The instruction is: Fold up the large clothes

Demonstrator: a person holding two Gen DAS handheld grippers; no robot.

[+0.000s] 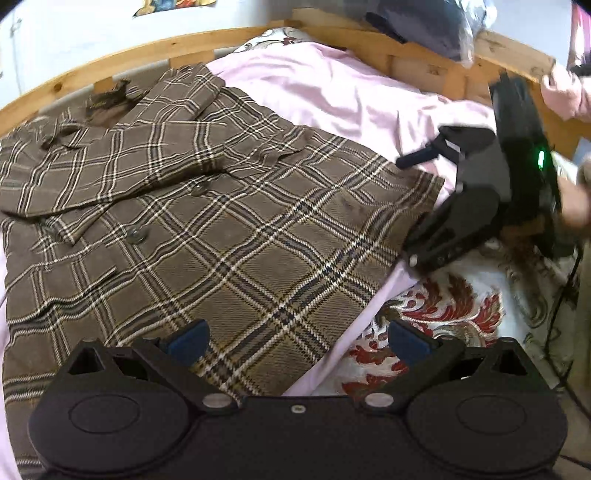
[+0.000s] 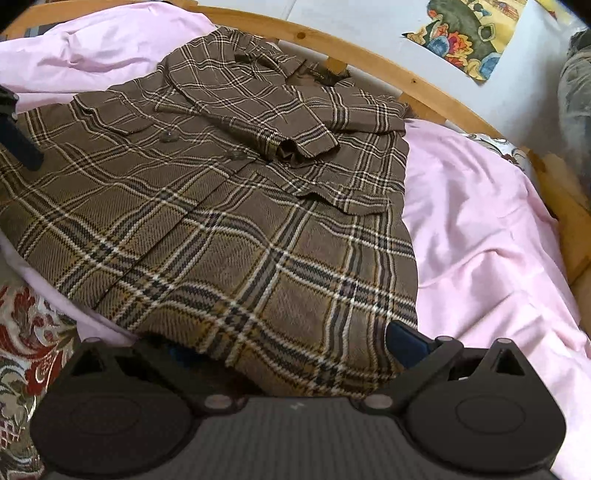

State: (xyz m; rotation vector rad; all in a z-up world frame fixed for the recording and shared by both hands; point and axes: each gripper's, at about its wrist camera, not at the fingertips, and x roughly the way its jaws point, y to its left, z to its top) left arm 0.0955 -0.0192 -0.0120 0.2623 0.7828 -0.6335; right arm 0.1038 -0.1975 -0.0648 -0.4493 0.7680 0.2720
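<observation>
A brown plaid coat (image 1: 207, 221) lies spread on a pink sheet (image 1: 332, 92), with its sleeves folded across the chest; it also shows in the right wrist view (image 2: 221, 206). My left gripper (image 1: 295, 339) is open, hovering over the coat's hem corner and holding nothing. My right gripper (image 1: 413, 206) shows in the left wrist view at the coat's far hem corner, jaws wide apart around the cloth edge. In its own view (image 2: 291, 350) the hem lies between the open fingers, the left one hidden under the cloth.
A wooden bed frame (image 1: 110, 62) curves around the far side. A red floral bedspread (image 1: 443, 306) shows below the pink sheet (image 2: 480, 221). Dark bags (image 1: 424, 26) sit on the frame at the back. A colourful picture (image 2: 469, 33) hangs on the wall.
</observation>
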